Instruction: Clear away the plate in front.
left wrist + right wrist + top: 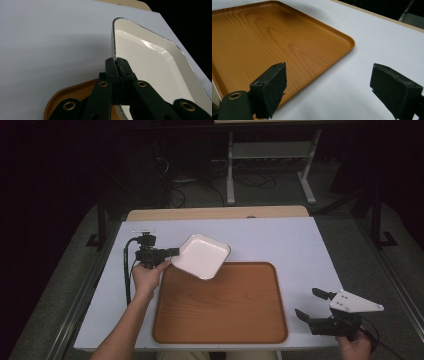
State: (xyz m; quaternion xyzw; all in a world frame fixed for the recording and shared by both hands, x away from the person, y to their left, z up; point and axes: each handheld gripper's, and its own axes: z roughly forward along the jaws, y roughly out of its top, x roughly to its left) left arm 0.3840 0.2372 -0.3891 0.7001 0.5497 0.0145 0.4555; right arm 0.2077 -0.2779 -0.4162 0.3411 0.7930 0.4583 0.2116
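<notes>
A person sits at a table (280, 237) covered in white, seen from above, with a two-jaw gripper in each hand. The left gripper (174, 253) is clamped tight on the rim of a white square dish (202, 256), pinching its near-left edge. The dish is lifted off the table and tilted, hanging over the far-left corner of a wooden tray (225, 305) that lies flat in the middle of the table. In the left gripper view, the two black jaws meet on the dish's thin dark-edged rim (115, 53), with the glossy white inside of the dish (152, 72) stretching away to the right and a corner of the tray (67, 93) below.

The right gripper (310, 306) rests at the table's near-right corner, well apart from the dish (a grey three-cornered plate sits on top of it). Its jaws stand wide open with nothing between them, pointing toward the tray's right edge (317, 47), which lies just beside the left jaw in the right gripper view.
</notes>
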